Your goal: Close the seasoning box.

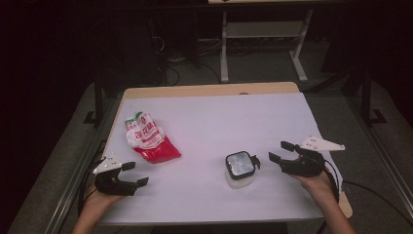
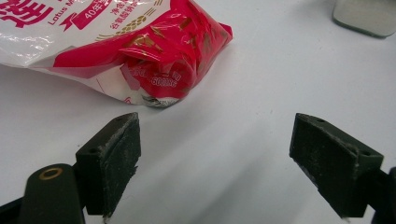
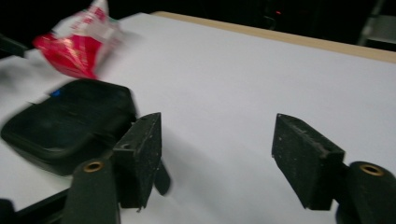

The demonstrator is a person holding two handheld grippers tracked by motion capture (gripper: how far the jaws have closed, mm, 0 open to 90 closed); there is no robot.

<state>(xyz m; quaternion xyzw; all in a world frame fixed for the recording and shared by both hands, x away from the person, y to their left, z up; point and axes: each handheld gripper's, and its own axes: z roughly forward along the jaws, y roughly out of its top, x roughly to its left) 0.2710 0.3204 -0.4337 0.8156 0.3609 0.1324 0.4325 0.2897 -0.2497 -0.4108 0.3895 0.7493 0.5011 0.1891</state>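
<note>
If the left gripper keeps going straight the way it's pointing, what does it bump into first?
Probably the red and white bag. The left gripper is open with only bare table between its jaws, and the bag lies just ahead, a bit to one side, so it might only clip the bag's corner.

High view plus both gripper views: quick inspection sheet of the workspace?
Surface: white sheet over a wooden table, flat.
Job's things: red-and-white bag lying at left; black-lidded container upright at centre-right.
Clutter: nothing seen.
Grippers: left hand-held gripper open, empty, near the bag; right hand-held gripper open, empty, beside the container.
Cables: black cable trailing off right.
Surroundings: dark; white table frame behind.
</note>
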